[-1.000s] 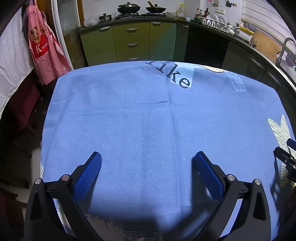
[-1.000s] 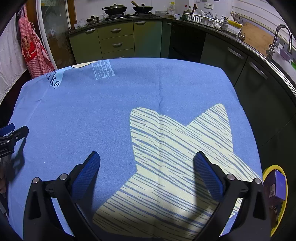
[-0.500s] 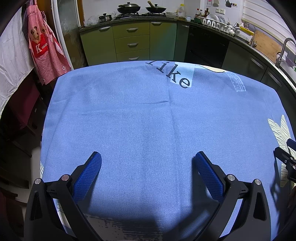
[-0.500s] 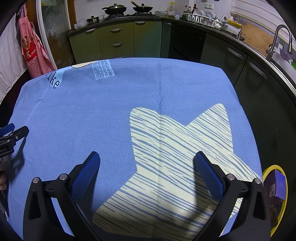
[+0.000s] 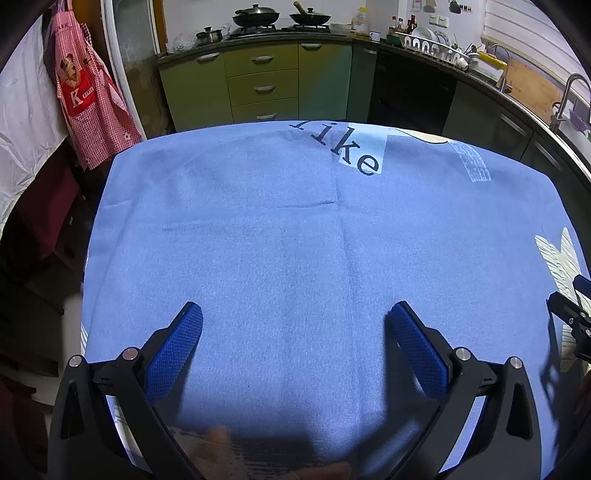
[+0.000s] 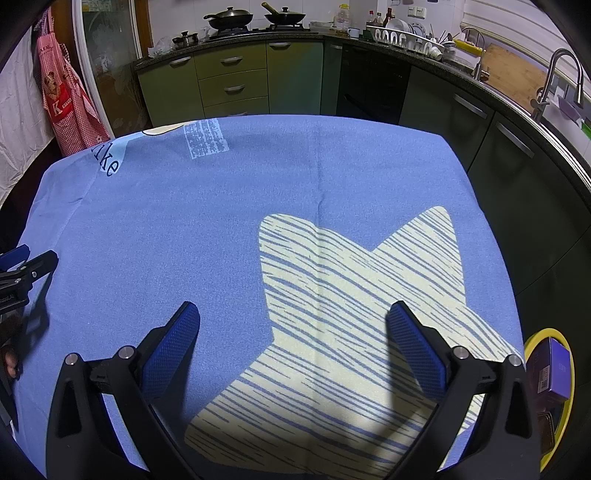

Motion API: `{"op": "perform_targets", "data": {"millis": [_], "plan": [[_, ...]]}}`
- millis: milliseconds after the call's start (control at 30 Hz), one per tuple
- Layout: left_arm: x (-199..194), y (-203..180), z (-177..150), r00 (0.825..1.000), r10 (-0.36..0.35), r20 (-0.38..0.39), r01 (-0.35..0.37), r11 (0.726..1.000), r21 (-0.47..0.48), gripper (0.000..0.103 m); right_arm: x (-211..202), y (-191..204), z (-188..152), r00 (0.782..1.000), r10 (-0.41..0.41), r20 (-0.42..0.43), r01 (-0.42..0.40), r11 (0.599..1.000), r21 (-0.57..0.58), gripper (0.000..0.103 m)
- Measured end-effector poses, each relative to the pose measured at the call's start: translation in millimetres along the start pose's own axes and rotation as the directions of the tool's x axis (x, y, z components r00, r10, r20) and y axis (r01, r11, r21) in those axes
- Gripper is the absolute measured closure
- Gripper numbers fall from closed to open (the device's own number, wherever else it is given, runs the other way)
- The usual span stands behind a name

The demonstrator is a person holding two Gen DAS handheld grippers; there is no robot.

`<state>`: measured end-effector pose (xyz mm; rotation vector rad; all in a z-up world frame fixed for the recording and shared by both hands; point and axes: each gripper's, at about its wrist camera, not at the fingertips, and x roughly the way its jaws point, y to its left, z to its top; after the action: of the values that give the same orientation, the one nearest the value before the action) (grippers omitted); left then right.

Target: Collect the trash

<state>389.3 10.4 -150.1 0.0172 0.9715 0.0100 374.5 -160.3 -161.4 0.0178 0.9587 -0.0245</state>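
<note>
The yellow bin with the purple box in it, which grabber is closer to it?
Right. The right gripper hangs over the cloth just beside the yellow bin. The left gripper is farther off, over the table's other side.

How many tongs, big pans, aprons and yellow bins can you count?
tongs: 2, the left tongs and the right tongs, both open
big pans: 2
red checked apron: 1
yellow bin: 1
Total: 6
</note>
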Motion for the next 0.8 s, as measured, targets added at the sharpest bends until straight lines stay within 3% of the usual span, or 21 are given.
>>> {"op": "perform_targets", "data": {"millis": [800], "plan": [[-1.8, -1.9, -0.2, 1.000, 0.000, -0.001, 0.000, 1.000, 0.000, 0.003, -0.2, 1.0, -0.3, 1.000, -0.001, 0.000, 0.001, 1.000, 0.000, 0.005]]}}
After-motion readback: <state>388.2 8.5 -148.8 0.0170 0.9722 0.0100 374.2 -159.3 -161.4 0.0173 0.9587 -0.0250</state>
